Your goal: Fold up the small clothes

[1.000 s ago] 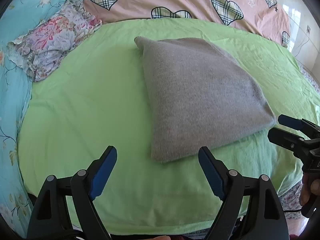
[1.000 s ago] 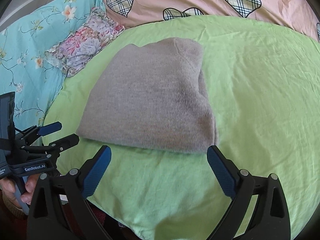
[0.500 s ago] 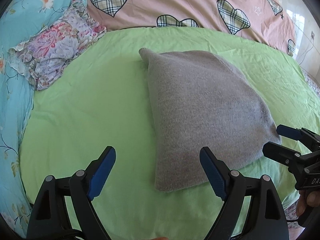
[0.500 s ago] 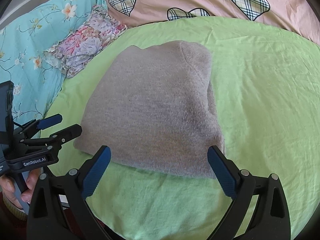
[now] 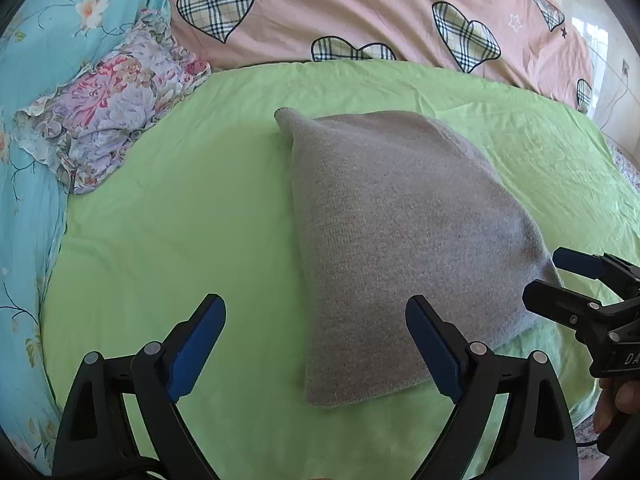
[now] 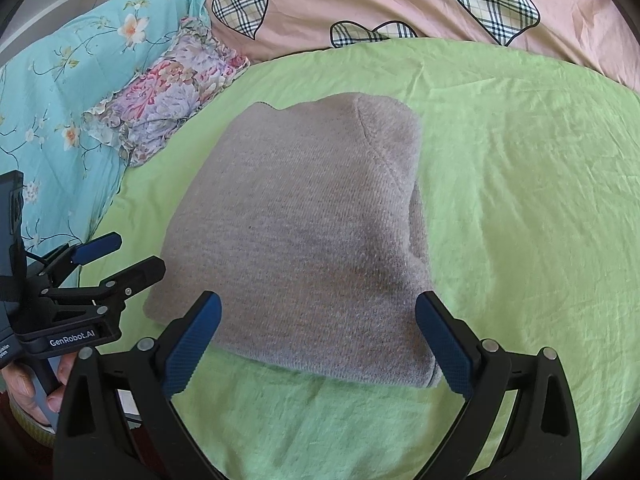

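You've got the grey knit garment lying folded flat on the green sheet, so both near corners are easy grabs. Your left gripper has its jaws wide apart around the near left corner. Your right gripper is also spread wide, with the near edge between its jaws. Neither holds anything. Looks set for another fold.

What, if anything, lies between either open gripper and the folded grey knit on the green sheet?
Nothing visible does. The left gripper and right gripper are both open, with only bare green sheet before the grey knit. The floral cloth lies off to the side, clear of both.
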